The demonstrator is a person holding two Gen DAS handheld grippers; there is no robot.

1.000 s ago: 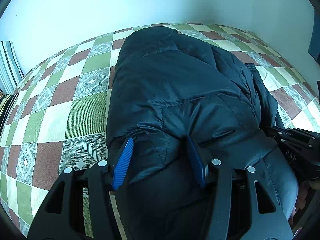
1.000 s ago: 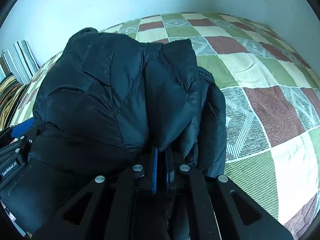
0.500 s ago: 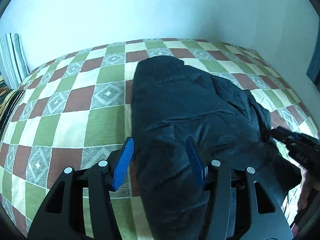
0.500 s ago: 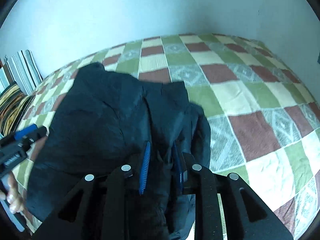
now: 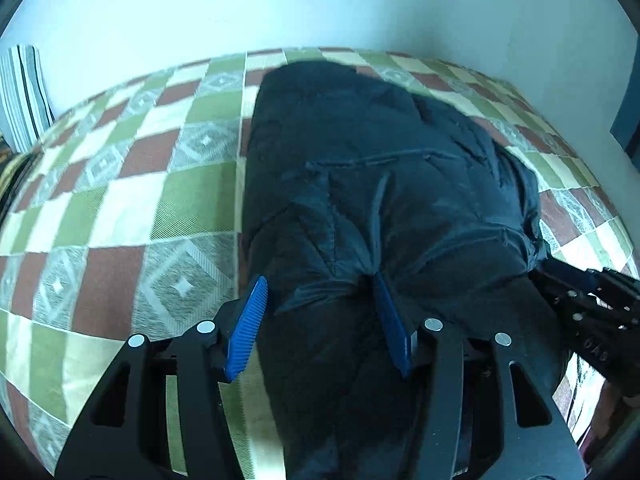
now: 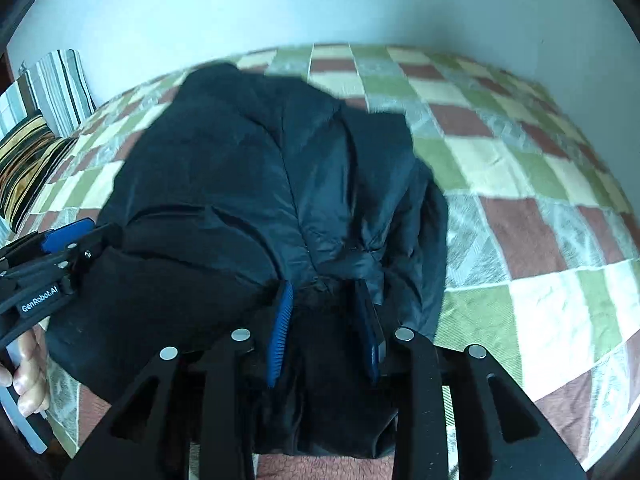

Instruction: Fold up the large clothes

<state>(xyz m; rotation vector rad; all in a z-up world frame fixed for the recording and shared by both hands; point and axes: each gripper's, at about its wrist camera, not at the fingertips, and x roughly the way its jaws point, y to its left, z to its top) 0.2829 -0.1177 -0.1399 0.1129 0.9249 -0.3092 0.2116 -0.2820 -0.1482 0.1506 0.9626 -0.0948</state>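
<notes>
A bed covered by a checked bedspread (image 5: 120,208) of green, cream and brick-red squares is filling the room below a pale wall (image 5: 280,4). A dark padded jacket (image 5: 380,184) is lying bunched in a puffy heap across the middle of the bedspread, its near end reaching towards the person. Striped pillows (image 6: 44,128) are leaning at the far left edge of the bed.

The left gripper (image 5: 320,312) is pointing down over the near end of the jacket, its jaws standing about half apart; the right blue pad is pressing into a fold of the fabric, while the left pad is hanging free at the jacket's edge. The right gripper (image 6: 326,320) is sitting at the jacket's near right side, its jaws having just been opening, parted a little with dark fabric lying between the pads. Fingers of a hand (image 6: 28,372) are curling around the left gripper's handle.
</notes>
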